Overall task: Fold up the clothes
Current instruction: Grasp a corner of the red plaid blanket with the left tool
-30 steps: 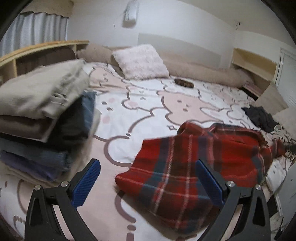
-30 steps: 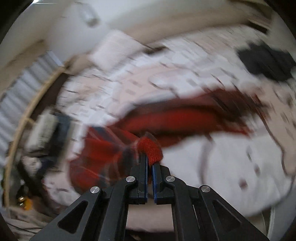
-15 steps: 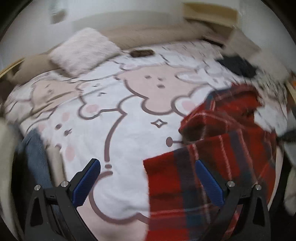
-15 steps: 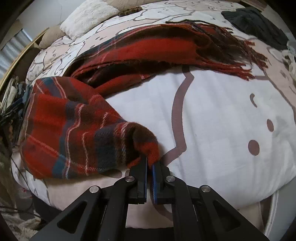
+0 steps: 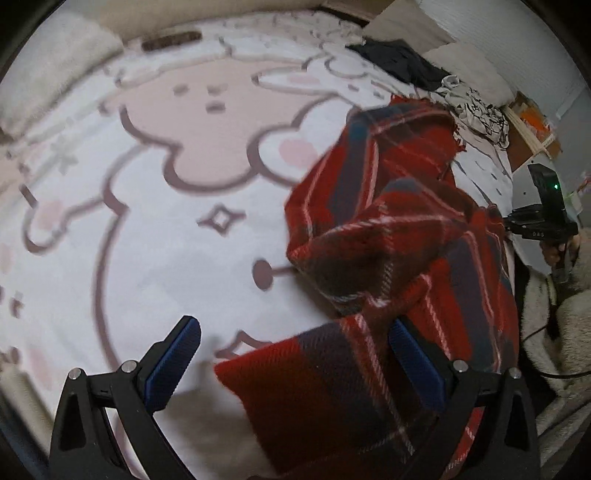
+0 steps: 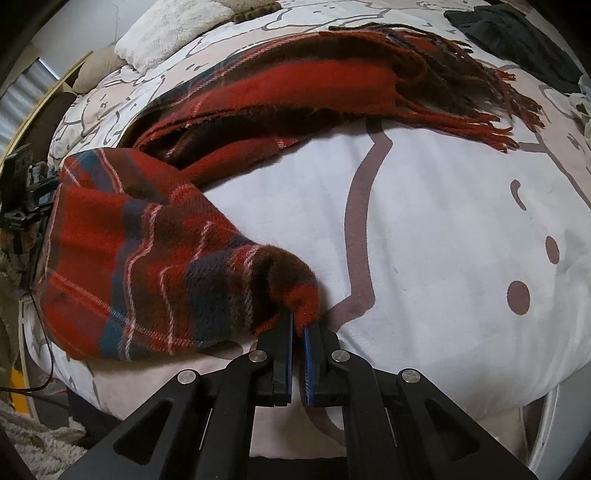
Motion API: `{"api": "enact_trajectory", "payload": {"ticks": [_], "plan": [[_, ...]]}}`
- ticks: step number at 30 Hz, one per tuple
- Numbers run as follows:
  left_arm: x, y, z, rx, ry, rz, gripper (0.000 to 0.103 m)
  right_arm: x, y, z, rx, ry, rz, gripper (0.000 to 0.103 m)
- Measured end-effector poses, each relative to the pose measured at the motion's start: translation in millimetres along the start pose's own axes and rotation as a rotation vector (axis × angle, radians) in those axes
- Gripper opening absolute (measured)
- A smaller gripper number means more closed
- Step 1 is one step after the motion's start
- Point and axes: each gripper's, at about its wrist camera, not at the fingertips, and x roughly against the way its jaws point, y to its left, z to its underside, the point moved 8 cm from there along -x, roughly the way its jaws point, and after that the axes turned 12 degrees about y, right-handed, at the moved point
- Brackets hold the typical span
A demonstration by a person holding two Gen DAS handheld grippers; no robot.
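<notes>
A red plaid scarf [image 6: 155, 258] with a fringed end [image 6: 491, 114] lies bunched across the bed cover [image 6: 443, 240]. My right gripper [image 6: 298, 330] is shut on a corner of the scarf near the bed's front edge. In the left wrist view the same red plaid scarf [image 5: 388, 240] fills the right half. My left gripper [image 5: 295, 354] hangs open above its near corner, one blue pad [image 5: 173, 362] over bare cover and the other [image 5: 412, 354] over the cloth. The right gripper's body, held in a hand, shows at the far right [image 5: 550, 218].
The bed cover [image 5: 166, 240] is white and pink with cartoon animal outlines. A dark garment [image 6: 517, 40] and a black-and-white cloth [image 5: 476, 107] lie at the far side. A fluffy pillow [image 6: 173, 26] sits by the headboard. The bed's edge drops off below my right gripper.
My left gripper swung away from the stack of folded clothes and came down over the scarf's near corner. My right gripper lowered the held corner onto the bed.
</notes>
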Motion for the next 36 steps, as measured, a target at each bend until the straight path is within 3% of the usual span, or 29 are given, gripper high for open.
{"api": "enact_trajectory", "payload": {"ticks": [4, 6, 8, 10, 13, 16, 19, 21, 23, 24, 25, 31, 33, 36], "plan": [[-20, -9, 15, 0.010, 0.092, 0.052, 0.101, 0, 0, 0, 0.000, 0.007, -0.004, 0.005], [-20, -12, 19, 0.010, 0.087, 0.035, 0.101, -1, -1, 0, 0.002, 0.007, -0.007, 0.005], [-12, -10, 19, 0.054, 0.045, 0.029, 0.087, 0, -1, 1, 0.005, 0.003, -0.009, 0.005], [8, -12, 23, 0.082, -0.040, 0.015, 0.059, 1, -2, 2, 0.004, -0.007, -0.011, 0.005], [35, -17, 33, 0.113, -0.141, 0.021, 0.040, 3, -4, 7, 0.007, -0.024, -0.011, 0.005], [48, -22, 45, 0.149, -0.180, 0.000, 0.025, 2, 1, 4, 0.011, -0.033, -0.010, 0.005], [51, -21, 54, 0.171, -0.179, -0.057, 0.025, 3, -2, 4, 0.015, -0.039, -0.019, 0.005], [47, -10, 53, 0.176, -0.161, -0.140, 0.025, 3, -2, 5, 0.019, -0.049, -0.020, 0.005], [42, -5, 47, 0.139, -0.122, -0.170, 0.042, 4, -2, 7, 0.023, -0.058, -0.016, 0.005], [39, -4, 42, 0.105, -0.098, -0.185, 0.060, 4, -2, 7, 0.024, -0.061, -0.014, 0.005], [37, -4, 37, 0.070, -0.075, -0.200, 0.066, 4, -1, 7, 0.025, -0.062, -0.012, 0.005], [20, 4, 12, -0.127, 0.120, -0.313, 0.064, 3, -1, 5, 0.019, -0.064, -0.024, 0.005], [11, 3, 8, -0.187, 0.199, -0.306, 0.051, 3, -3, 6, 0.014, -0.062, -0.031, 0.005], [-3, -1, 8, -0.265, 0.301, -0.284, 0.048, 2, 0, 5, 0.007, -0.058, -0.041, 0.005]]}}
